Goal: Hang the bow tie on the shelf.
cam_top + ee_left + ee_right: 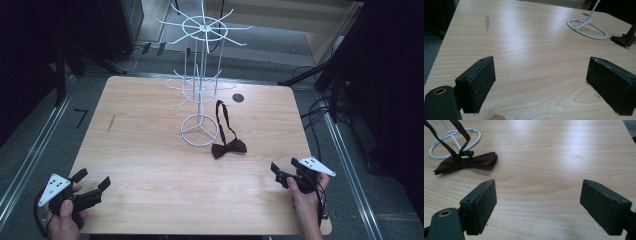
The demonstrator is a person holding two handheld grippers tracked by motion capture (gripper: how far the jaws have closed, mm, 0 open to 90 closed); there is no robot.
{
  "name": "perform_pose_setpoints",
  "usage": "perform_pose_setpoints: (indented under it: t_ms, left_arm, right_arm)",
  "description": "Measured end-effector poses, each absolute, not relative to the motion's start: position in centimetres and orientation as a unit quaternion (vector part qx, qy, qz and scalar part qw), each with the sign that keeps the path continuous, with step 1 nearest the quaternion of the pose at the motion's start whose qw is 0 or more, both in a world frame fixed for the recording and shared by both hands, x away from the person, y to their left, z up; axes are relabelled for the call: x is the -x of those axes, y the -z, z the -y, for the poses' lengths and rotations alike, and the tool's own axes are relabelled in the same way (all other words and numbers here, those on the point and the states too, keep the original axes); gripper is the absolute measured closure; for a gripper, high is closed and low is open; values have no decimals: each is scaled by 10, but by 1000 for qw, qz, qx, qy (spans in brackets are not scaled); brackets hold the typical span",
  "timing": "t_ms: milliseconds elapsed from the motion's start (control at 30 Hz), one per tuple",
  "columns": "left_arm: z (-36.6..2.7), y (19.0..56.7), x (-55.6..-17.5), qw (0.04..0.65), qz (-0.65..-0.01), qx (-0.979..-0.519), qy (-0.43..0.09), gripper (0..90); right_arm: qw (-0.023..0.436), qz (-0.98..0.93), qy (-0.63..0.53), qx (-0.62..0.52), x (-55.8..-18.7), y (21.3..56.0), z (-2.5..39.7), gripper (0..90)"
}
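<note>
While both tools are held low at the near edge of the worktop (150, 150), a dark maroon bow tie (229, 148) is seen lying flat near the middle, just beside the ring base of a white wire stand (200, 129). The tie is of soft, matt fabric, pinched at a central knot; its thin dark strap (223, 117) is looped upward, and whether it is leaning on the stand cannot be told. The stand is made of thin white rod: a round foot, an upright stem and two tiers of spoked hooks. The left tool (92, 186) is held with jaws wide apart and nothing between them; flat black pads (482, 83), speckled and worn, are noted in the left gripper view. The right tool (282, 172) is likewise spread wide and empty, well apart from the tie. The worktop is of pale wood-grain laminate with rounded corners, a small dark smudge (111, 122) and a round dark hole (238, 98) at the far side. Grey flooring, metal rails and trailing cables are recorded around it.
</note>
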State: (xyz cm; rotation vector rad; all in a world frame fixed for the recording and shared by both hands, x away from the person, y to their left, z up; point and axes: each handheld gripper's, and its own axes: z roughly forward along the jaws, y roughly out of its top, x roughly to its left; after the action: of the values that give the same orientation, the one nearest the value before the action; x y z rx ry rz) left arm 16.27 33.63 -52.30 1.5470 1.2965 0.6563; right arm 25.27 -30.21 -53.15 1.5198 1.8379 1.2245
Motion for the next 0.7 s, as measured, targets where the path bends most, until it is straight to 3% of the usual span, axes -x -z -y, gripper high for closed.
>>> perform_pose_setpoints:
  t_ms: [700]
  left_arm:
    - [-336,523,-163,488,-532,-637,-270,92]
  right_arm:
    - [245,-645,-421,-588,-216,546,357,142]
